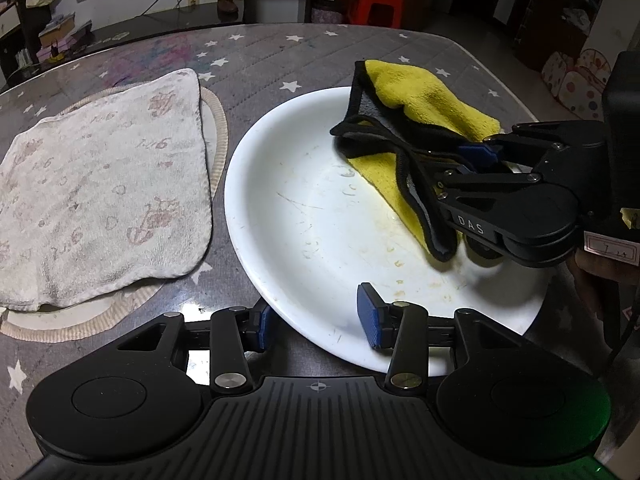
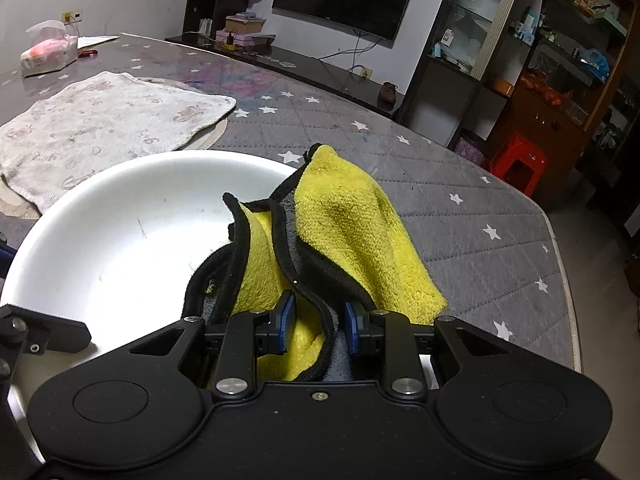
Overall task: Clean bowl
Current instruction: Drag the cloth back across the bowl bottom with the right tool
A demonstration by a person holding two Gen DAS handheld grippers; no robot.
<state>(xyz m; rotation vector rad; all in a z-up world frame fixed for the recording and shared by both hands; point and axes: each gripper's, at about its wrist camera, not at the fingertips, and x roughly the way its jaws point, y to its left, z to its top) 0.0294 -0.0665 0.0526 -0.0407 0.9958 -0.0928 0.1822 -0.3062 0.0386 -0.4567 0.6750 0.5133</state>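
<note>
A wide white bowl [image 1: 312, 216] sits on the grey star-patterned table cover; faint yellowish smears and scratches mark its inside. My left gripper [image 1: 316, 320] is open and straddles the bowl's near rim, one blue pad [image 1: 262, 326] outside it and the other pad [image 1: 370, 316] over the inside. My right gripper [image 2: 320, 324] is shut on a yellow cloth [image 2: 344, 224] with black edging and a grey back. In the left wrist view the right gripper [image 1: 470, 162] comes in from the right, and the cloth [image 1: 424, 96] lies over the bowl's far right side and rim. The bowl [image 2: 120, 240] fills the left of the right wrist view.
A white patterned towel [image 1: 104, 184] lies on a round beige mat [image 1: 218, 136] left of the bowl. A tissue pack [image 2: 48, 48] stands at the table's far corner. The table's edge [image 2: 560, 248] runs on the right, with a red stool [image 2: 520, 164] beyond it.
</note>
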